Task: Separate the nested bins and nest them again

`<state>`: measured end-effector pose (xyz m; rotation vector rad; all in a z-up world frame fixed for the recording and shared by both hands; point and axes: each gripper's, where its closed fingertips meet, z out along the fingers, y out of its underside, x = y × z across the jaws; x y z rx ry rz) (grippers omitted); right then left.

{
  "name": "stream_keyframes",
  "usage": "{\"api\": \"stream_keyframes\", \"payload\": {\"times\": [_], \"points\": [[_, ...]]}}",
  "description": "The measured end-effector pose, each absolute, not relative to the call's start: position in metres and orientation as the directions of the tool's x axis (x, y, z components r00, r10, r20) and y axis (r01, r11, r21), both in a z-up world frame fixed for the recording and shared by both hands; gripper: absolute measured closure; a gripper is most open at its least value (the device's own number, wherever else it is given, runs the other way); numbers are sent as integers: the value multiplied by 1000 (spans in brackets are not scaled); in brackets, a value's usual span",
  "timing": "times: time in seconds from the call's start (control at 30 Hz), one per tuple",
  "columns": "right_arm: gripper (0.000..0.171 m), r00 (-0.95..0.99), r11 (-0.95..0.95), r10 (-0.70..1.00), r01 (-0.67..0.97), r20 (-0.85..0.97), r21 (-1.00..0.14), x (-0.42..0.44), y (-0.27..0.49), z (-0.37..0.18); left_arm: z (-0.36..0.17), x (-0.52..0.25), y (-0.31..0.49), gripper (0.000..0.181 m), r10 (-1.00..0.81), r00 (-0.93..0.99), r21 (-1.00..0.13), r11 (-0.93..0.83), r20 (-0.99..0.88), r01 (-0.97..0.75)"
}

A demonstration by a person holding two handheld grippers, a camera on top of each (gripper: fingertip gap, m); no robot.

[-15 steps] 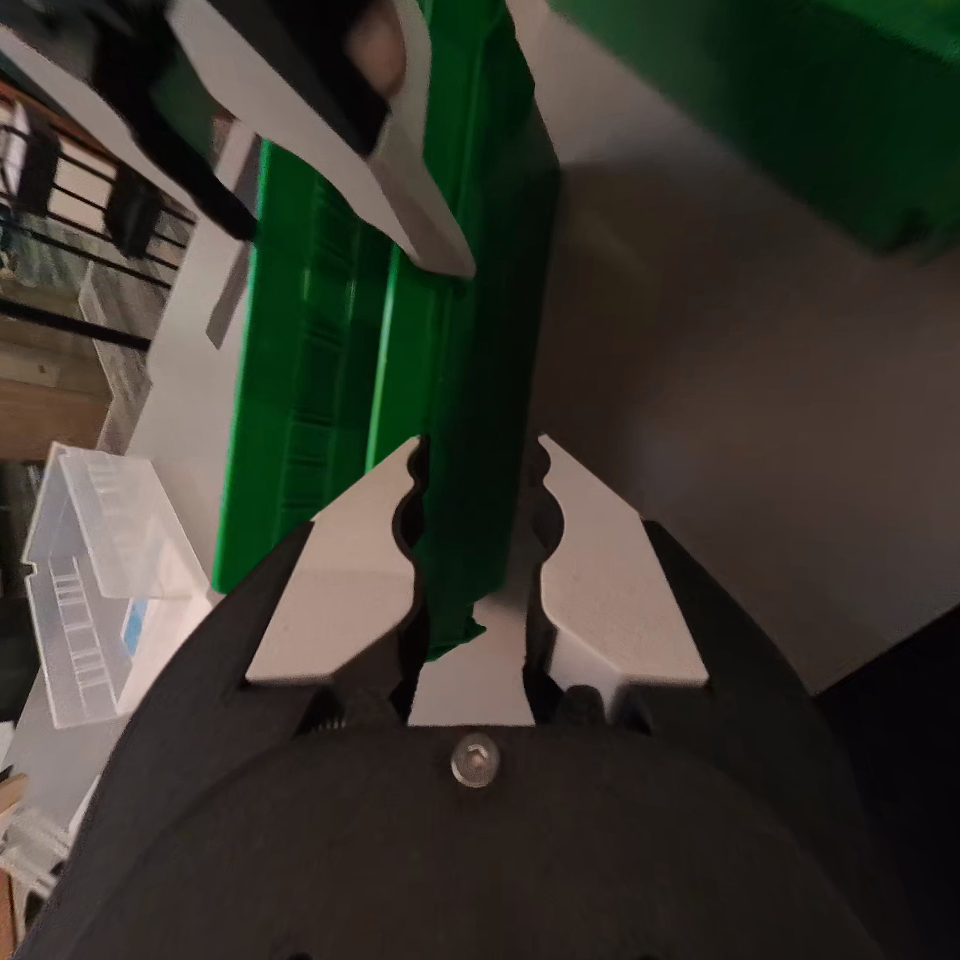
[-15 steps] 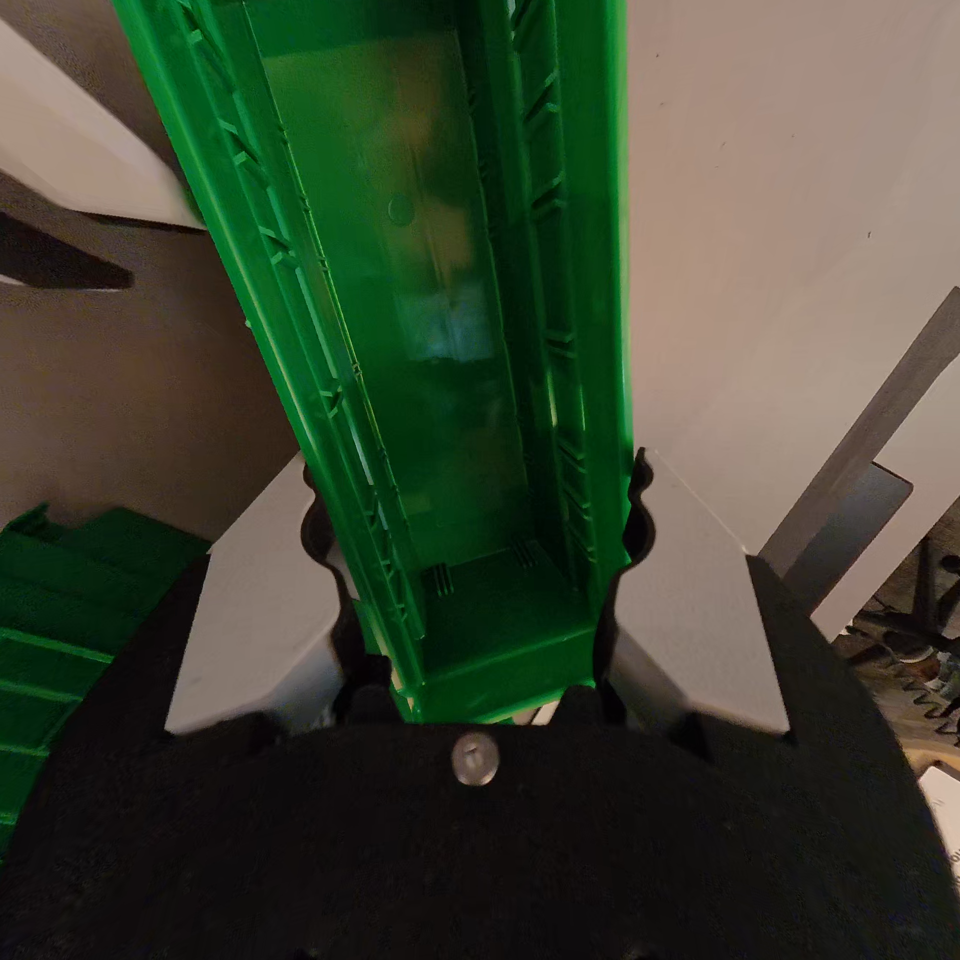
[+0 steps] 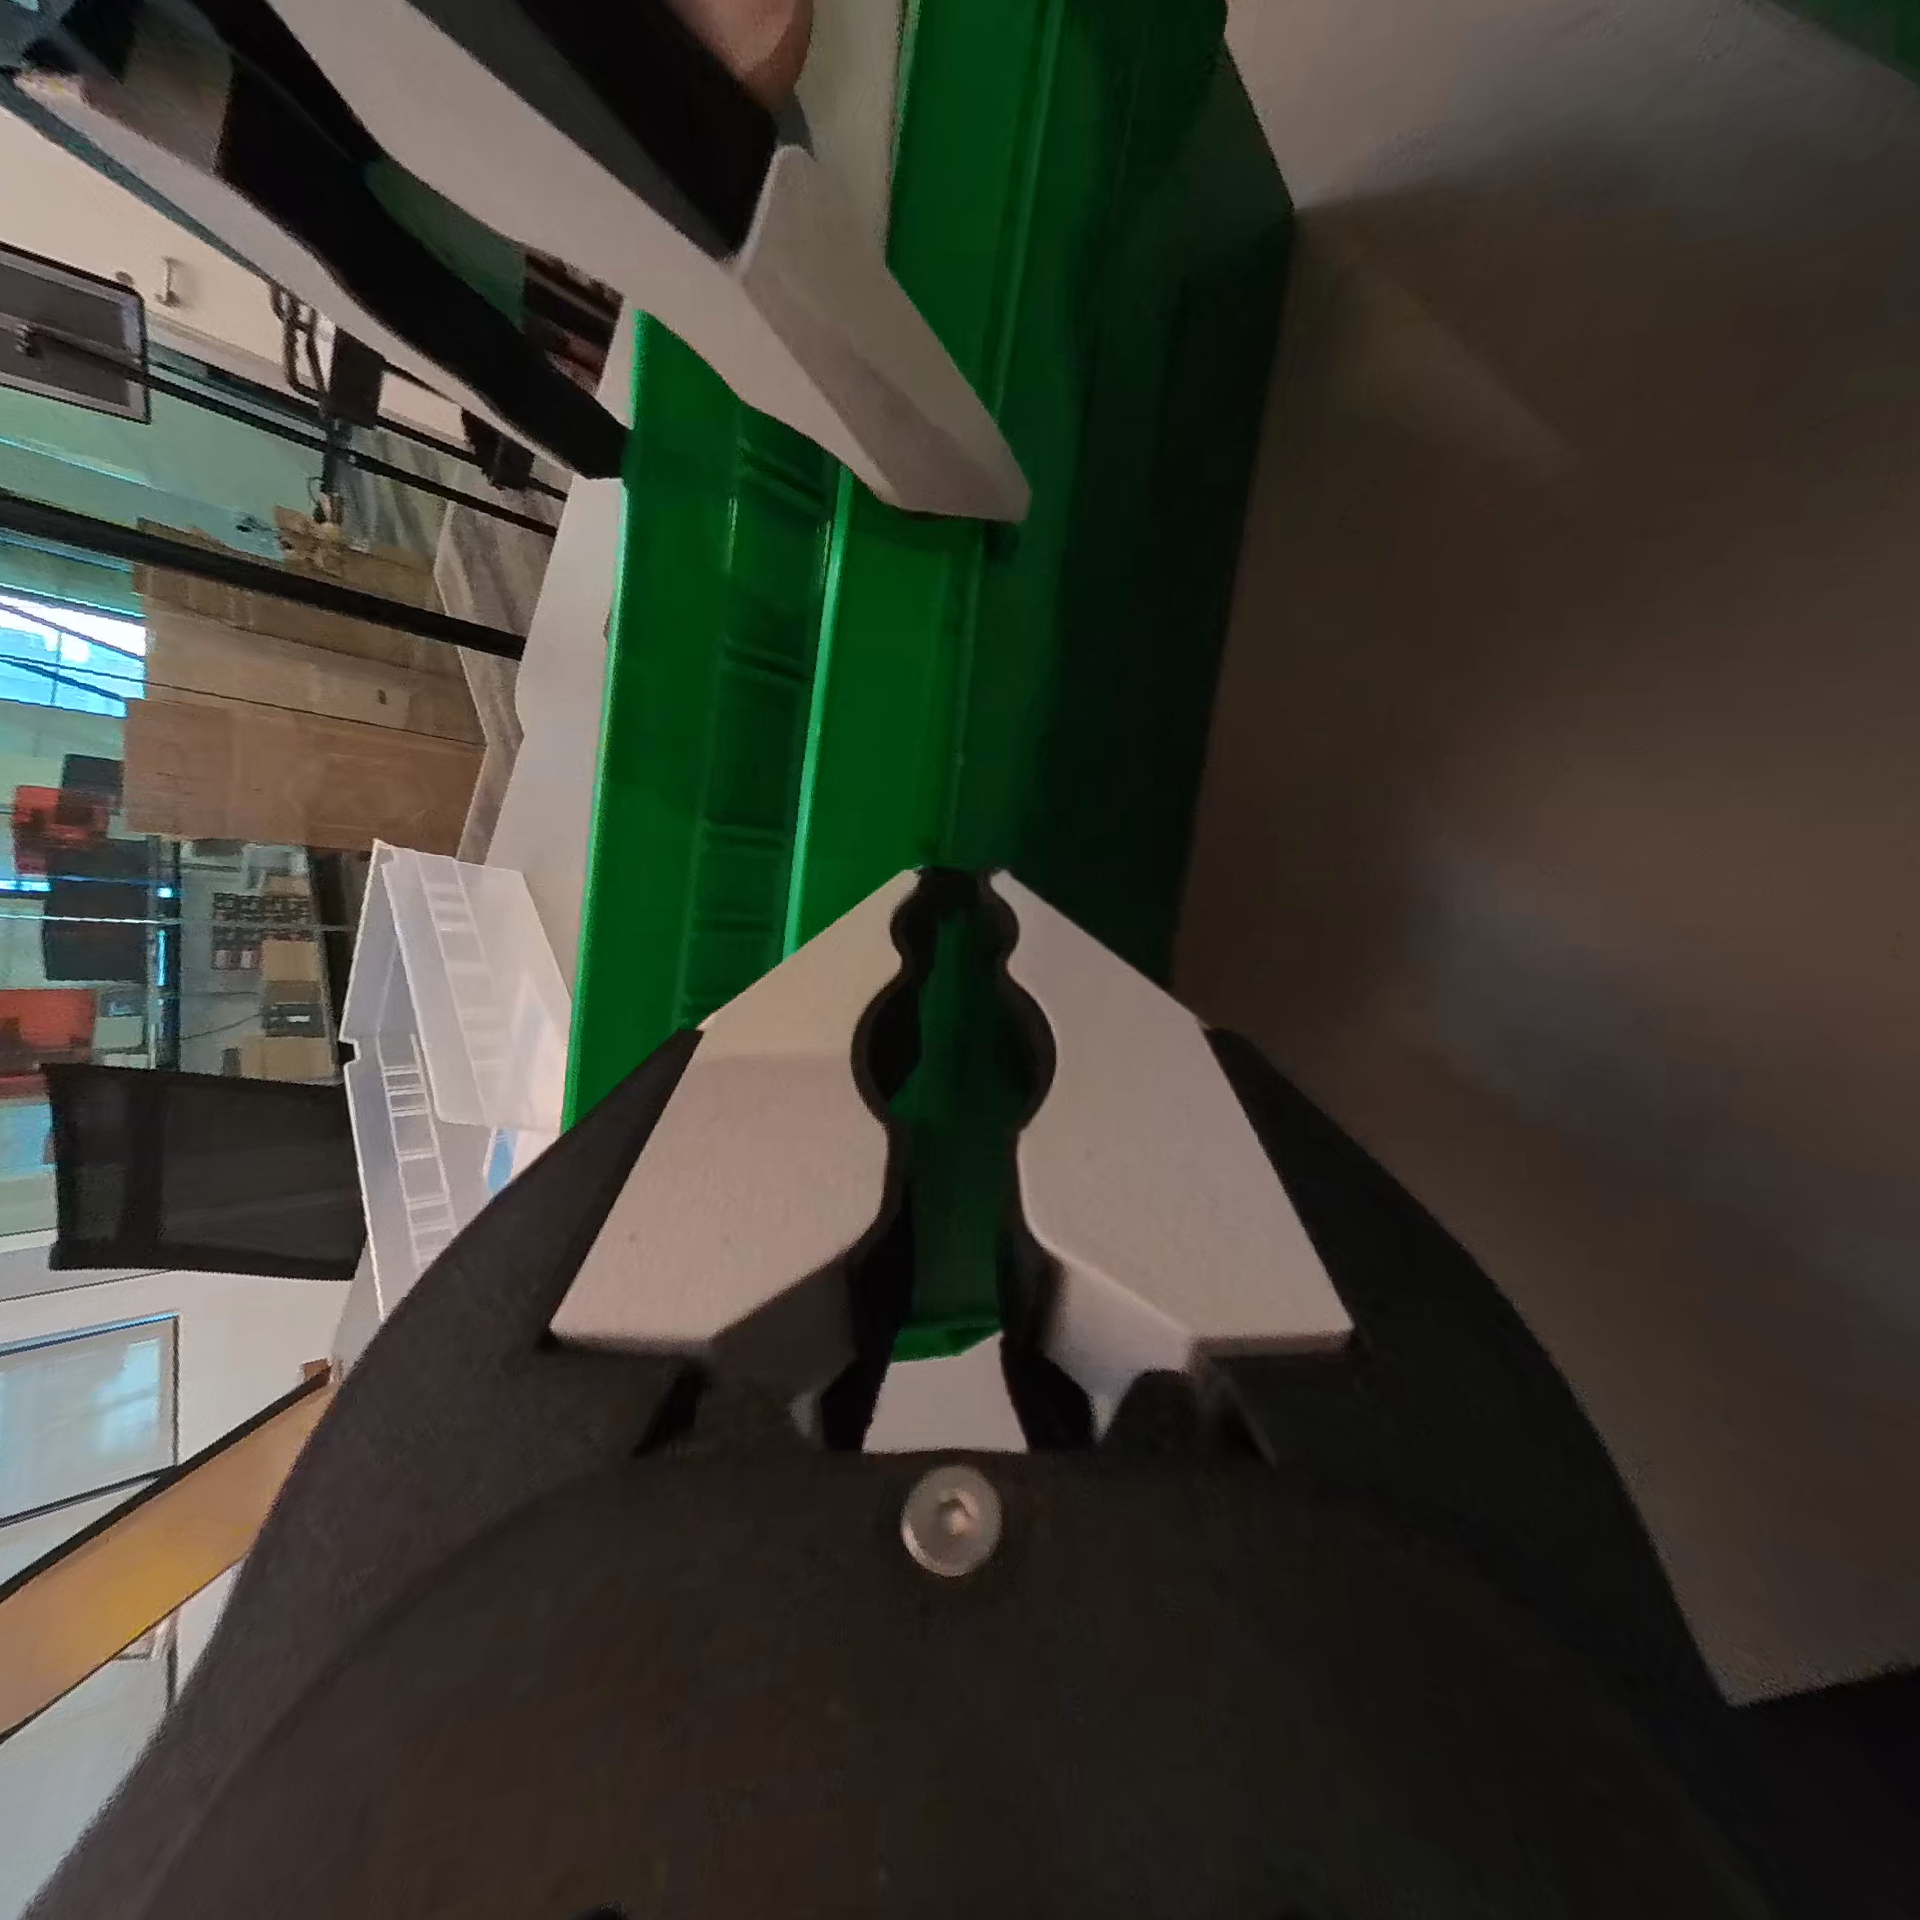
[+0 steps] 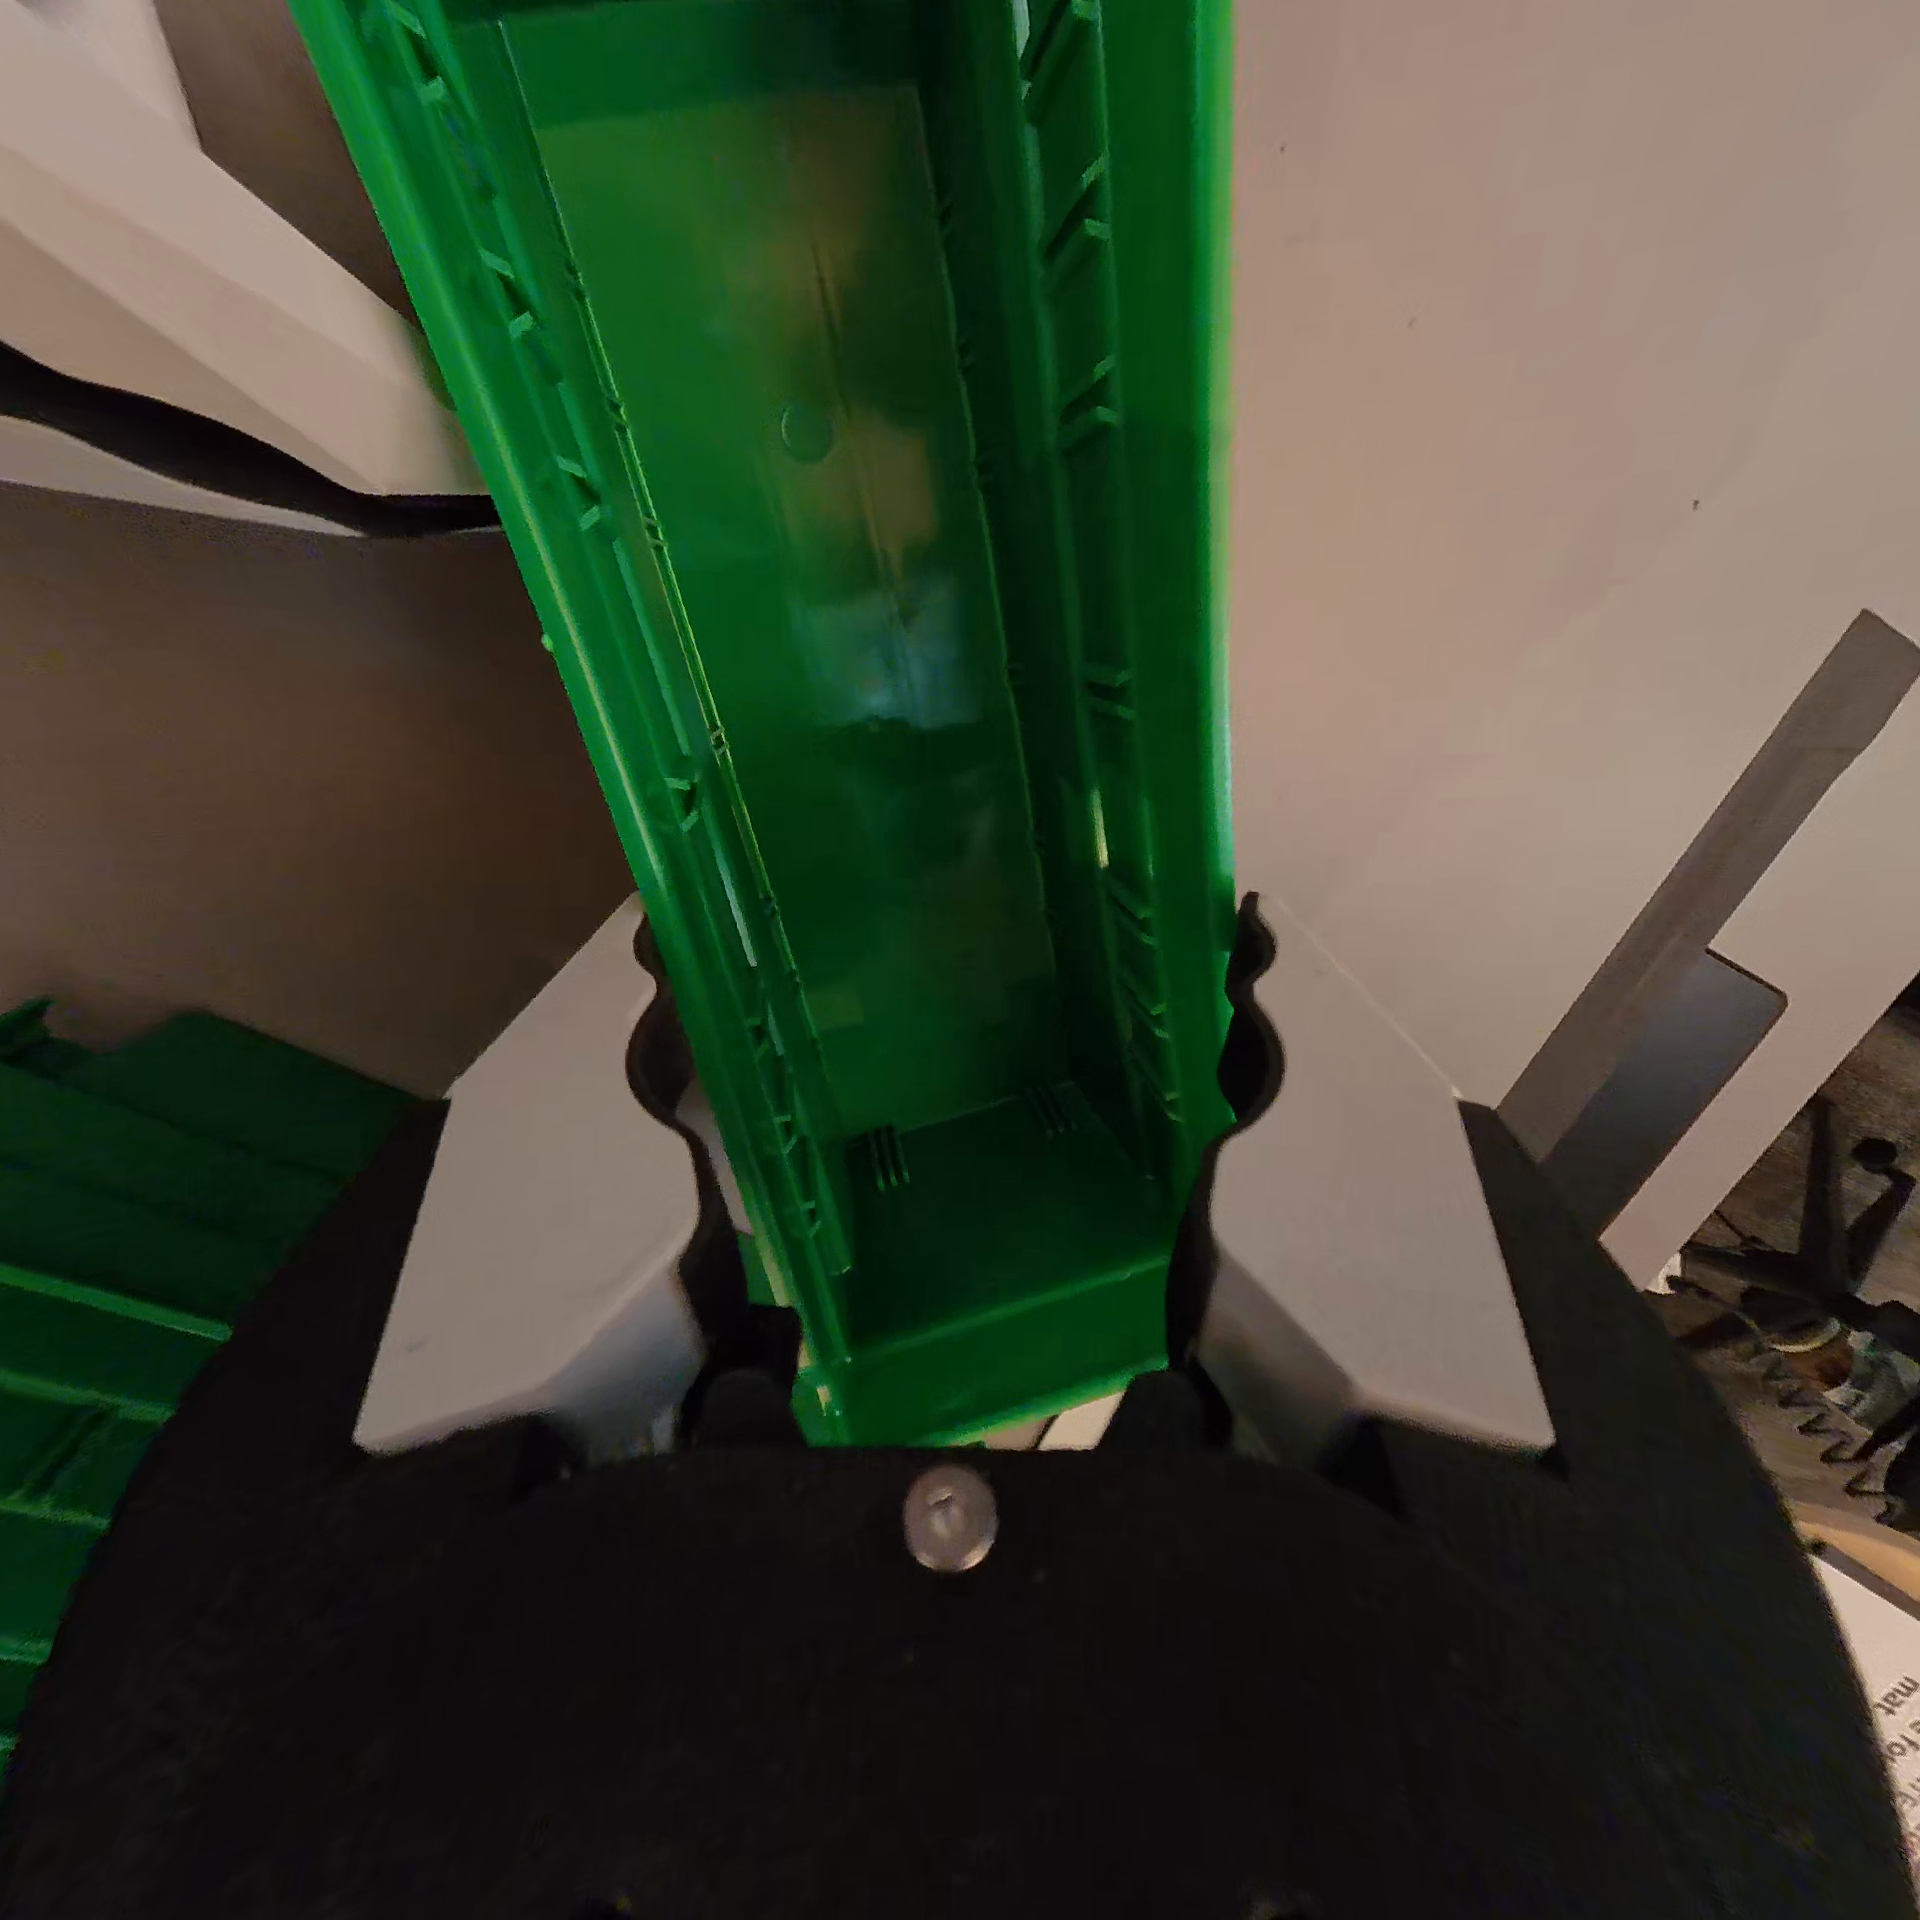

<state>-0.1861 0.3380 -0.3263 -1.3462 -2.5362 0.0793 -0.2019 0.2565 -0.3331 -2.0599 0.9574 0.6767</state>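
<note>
**A:** What is your left gripper [image 3: 958, 883] doing?

**B:** Its two white fingers [image 3: 790, 1132] are nearly together at the tips, pinched on the thin side wall of the long green bin [image 3: 935, 675]. You can see a strip of green plastic between the wavy black pads, and the bin's near end sits deep in the jaws.

**A:** And your right gripper [image 4: 951, 935]?

**B:** It straddles one end of the same narrow bin [image 4: 883, 623]. The right finger [image 4: 1340, 1195] lies against the bin's right wall; the left finger [image 4: 540, 1174] sits just beside the ribbed left wall. I cannot tell whether that left pad truly presses, so the grip itself is uncertain. In your left wrist view that gripper [image 3: 883, 416] shows as a white finger at the far end of the bin.

**A:** Where is the bin?

**B:** Over the white table [image 4: 1507, 416], stretched between your two grippers, its open inside facing your right wrist camera. Whether it touches the table I cannot tell.

**A:** Any other bin?

**B:** A second green bin [image 4: 156, 1247] lies at near left in the right wrist view, apart from the held one. A clear plastic bin [image 3: 457, 1029] stands to the left of the green bin in the left wrist view, by the table edge.
</note>
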Motion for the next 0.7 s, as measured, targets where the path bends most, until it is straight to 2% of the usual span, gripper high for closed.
{"api": "stream_keyframes", "payload": {"times": [0.2,0.53,0.7], "points": [[67,-546,552,833,811,91,-194,-185,341,-322,-334,-202,259,178,-411,598,-433,-429,-688,-793],[78,-578,602,796,785,178,-143,-185,344,-319,-335,-204,264,178,-427,590,-420,-430,-685,-799],[66,-576,611,787,775,218,-158,-187,351,-319,-338,-202,267,179,-438,584,-411,-431,-683,-803]]}}
